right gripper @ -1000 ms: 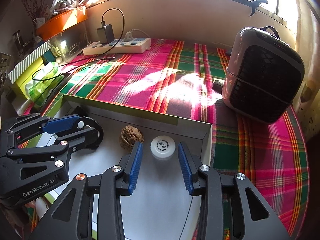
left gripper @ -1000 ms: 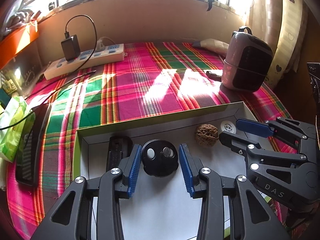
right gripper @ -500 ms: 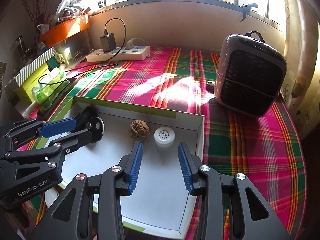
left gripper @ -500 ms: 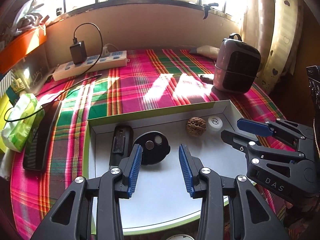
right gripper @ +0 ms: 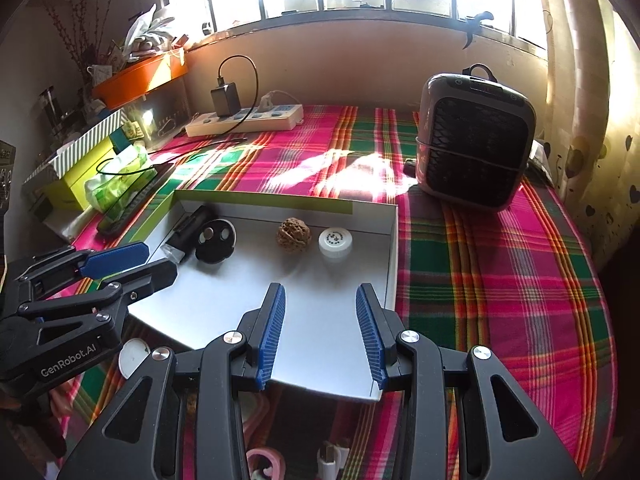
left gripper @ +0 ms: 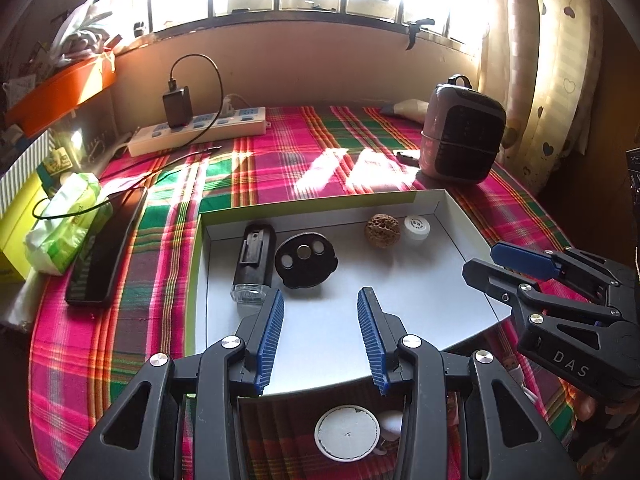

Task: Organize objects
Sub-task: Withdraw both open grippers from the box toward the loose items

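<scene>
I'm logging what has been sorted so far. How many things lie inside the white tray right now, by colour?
Inside the white tray:
Black: 2, the long black device and the round black disc
Brown: 1, the walnut
White: 1, the small white cap
Total: 4
</scene>
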Tool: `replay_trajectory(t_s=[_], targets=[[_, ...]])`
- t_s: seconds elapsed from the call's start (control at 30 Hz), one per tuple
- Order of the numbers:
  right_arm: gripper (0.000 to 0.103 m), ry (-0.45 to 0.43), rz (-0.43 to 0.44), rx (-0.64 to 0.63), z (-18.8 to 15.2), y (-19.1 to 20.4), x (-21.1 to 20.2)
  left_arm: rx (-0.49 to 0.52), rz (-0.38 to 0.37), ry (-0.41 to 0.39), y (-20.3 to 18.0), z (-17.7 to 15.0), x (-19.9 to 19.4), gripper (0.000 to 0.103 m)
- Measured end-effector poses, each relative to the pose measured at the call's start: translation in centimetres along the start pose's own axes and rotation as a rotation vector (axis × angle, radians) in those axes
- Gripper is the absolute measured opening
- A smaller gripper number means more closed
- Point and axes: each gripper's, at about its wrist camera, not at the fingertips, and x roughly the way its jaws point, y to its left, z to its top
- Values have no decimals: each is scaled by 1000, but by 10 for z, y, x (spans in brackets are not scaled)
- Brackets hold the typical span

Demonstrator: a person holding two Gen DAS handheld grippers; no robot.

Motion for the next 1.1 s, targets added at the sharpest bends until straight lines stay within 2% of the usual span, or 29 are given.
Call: replay_trajectory(t_s=[0.33,0.43,0.57,0.9,1.1], targets=[[39,-36,-9,15,-24,0,-27,-36,-29,-52,6,-21,-31,37],[39,-49,-20,11,-32,0,-34,-49,-45,-52,9,-29,-35,37],[46,-57,-25,19,-44,-1,-40,-66,-69,-45,12,-41,-38,37],[47,-70,-34,57,-69,-8,-56,-86,-104,-29,13,-62,-43,38],[47,-53,-87,62,-91,-16,-63,-95,-110,-25,16,-73,-46,38]])
